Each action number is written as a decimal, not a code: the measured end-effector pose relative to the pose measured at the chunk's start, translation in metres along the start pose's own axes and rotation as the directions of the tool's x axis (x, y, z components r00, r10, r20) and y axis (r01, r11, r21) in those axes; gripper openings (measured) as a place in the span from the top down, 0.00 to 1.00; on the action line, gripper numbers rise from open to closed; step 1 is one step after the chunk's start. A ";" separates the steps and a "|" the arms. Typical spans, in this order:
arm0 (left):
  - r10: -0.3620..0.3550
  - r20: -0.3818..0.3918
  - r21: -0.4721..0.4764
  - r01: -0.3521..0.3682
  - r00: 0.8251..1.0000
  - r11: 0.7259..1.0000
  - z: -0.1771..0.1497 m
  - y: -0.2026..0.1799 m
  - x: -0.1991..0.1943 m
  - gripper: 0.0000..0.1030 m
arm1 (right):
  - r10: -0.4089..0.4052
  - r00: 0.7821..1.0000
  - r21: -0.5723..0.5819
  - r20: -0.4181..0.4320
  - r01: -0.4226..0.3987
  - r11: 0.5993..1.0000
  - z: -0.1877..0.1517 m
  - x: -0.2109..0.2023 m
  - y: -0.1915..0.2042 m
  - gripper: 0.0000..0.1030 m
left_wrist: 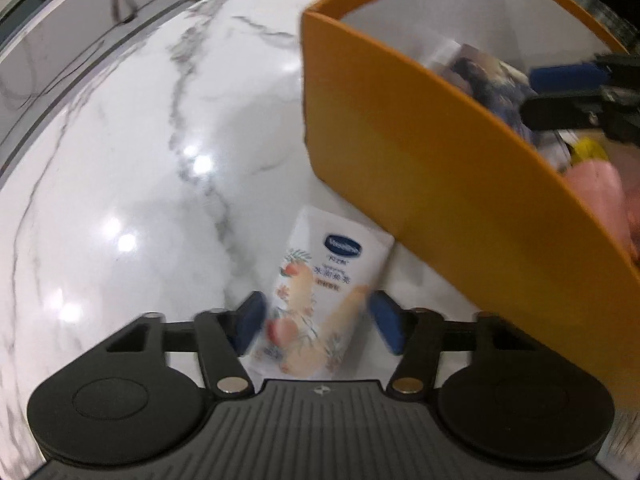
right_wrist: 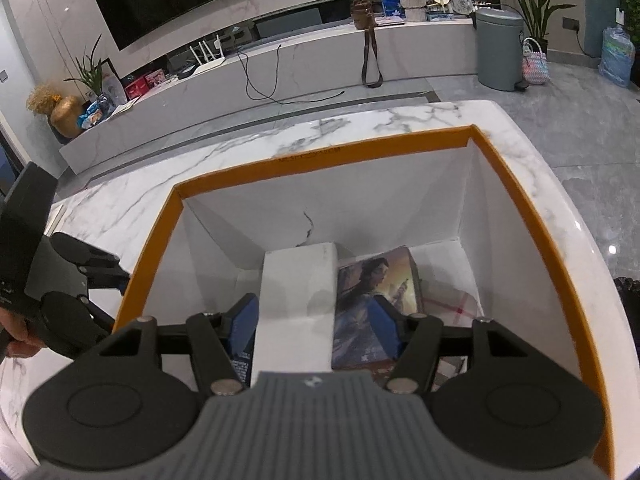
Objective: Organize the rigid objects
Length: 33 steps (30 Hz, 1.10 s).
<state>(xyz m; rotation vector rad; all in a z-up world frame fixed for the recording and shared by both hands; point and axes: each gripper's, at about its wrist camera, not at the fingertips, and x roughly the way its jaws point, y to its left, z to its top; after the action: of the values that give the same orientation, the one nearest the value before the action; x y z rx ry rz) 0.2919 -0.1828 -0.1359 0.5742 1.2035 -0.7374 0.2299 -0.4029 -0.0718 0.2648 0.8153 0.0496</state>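
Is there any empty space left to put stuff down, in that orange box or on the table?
Bare marble table lies left of the orange box and beyond the tube. Inside, floor shows behind the white box and card box; nearer the right gripper it is crowded.

Tube (left_wrist: pixel 320 300) blurred, lower end hidden by gripper body; box (left_wrist: pixel 460 184) contents smeared, cut off at right.
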 end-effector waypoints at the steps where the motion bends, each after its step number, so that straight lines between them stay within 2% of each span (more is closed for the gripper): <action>1: 0.020 0.005 -0.021 -0.020 1.000 1.000 -0.002 -0.002 -0.001 0.43 | -0.002 1.000 -0.004 0.007 0.002 1.000 0.001 -0.002 0.000 0.40; 7: 0.127 0.080 -0.085 -0.121 0.989 0.989 -0.021 -0.016 -0.015 0.47 | -0.042 0.996 -0.029 0.073 0.044 0.999 0.000 -0.017 -0.002 0.40; 10: 0.151 0.137 -0.133 -0.133 0.979 0.982 -0.034 -0.022 -0.028 0.48 | -0.062 0.992 -0.030 0.112 0.066 0.997 -0.001 -0.028 -0.004 0.40; 14: 0.158 0.204 -0.216 -0.113 0.966 0.970 -0.043 -0.020 -0.051 0.48 | -0.079 0.984 -0.048 0.159 0.088 0.995 -0.003 -0.041 0.000 0.40; 17: 0.173 0.253 -0.243 -0.110 0.952 0.964 -0.050 -0.029 -0.073 0.49 | -0.074 0.980 -0.062 0.186 0.087 0.994 -0.008 -0.051 0.004 0.42; 21: 0.185 0.308 -0.250 -0.108 0.933 0.962 -0.053 -0.044 -0.100 0.49 | -0.060 0.987 -0.081 0.148 0.072 0.994 -0.018 -0.053 0.010 0.59; 23: 0.188 0.331 -0.252 -0.106 0.925 0.962 -0.052 -0.053 -0.110 0.49 | -0.040 0.991 -0.066 0.127 0.048 0.997 -0.017 -0.058 0.008 0.64; 27: 0.153 0.398 -0.245 -0.055 0.905 0.968 -0.051 -0.070 -0.147 0.49 | 0.001 0.995 -0.014 0.104 0.001 1.000 -0.013 -0.081 -0.004 0.65; 29: 0.118 0.421 -0.243 -0.014 0.899 0.970 -0.047 -0.082 -0.163 0.49 | -0.026 0.995 -0.026 0.094 0.028 0.999 -0.011 -0.092 -0.009 0.65; 33: 0.038 0.457 -0.250 0.087 0.889 0.964 -0.027 -0.100 -0.171 0.49 | -0.092 0.991 -0.059 0.092 0.097 0.993 -0.009 -0.115 -0.020 0.65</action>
<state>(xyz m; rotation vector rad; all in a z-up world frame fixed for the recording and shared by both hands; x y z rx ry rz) 0.1677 -0.1933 0.0199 0.1443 0.8460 -0.6724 0.1433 -0.4370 -0.0014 0.1667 0.7347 -0.0250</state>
